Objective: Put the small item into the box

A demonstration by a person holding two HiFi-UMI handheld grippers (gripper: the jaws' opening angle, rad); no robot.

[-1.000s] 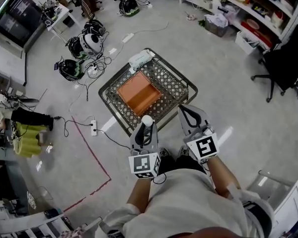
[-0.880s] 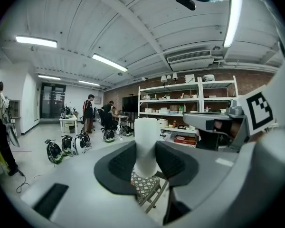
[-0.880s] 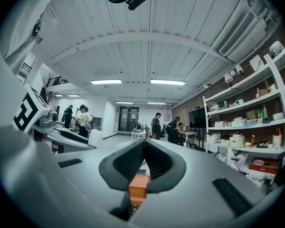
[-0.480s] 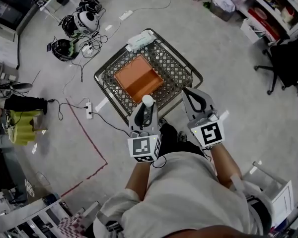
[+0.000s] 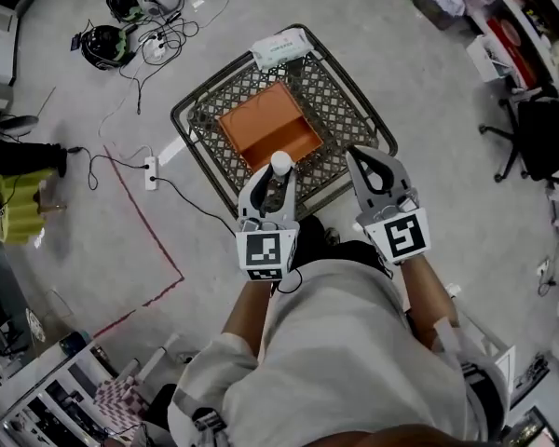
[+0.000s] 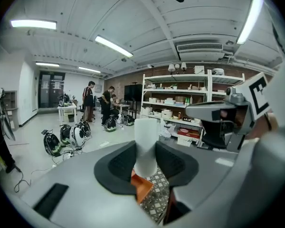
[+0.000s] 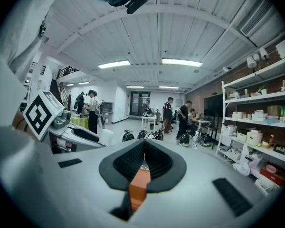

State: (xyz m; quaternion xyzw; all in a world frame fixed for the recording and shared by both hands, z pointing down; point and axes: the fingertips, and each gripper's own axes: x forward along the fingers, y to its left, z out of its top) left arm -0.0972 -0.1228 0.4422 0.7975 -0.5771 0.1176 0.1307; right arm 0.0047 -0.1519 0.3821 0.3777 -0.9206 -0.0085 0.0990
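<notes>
Room: grey polished floor (image 5: 466,203), white shelving (image 6: 190,103) along 1 wall
Surface: black metal lattice table (image 5: 347,110) bearing 1 open orange box (image 5: 261,124)
Left gripper (image 5: 278,181): clamped on 1 small white cylinder (image 6: 146,146), seen against the box's near rim
Cylinder axis: vertical, top end clear above the jaws
Right gripper (image 5: 371,161): jaws together, empty

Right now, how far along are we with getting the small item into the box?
Done: the white item is picked up and clamped in the left gripper. In hand: in the head view it sits over the near edge of the orange box on the mesh table; its height above the box is unclear. Left: lower it in and release it. The box looks empty. The right gripper is shut with nothing in it.
</notes>
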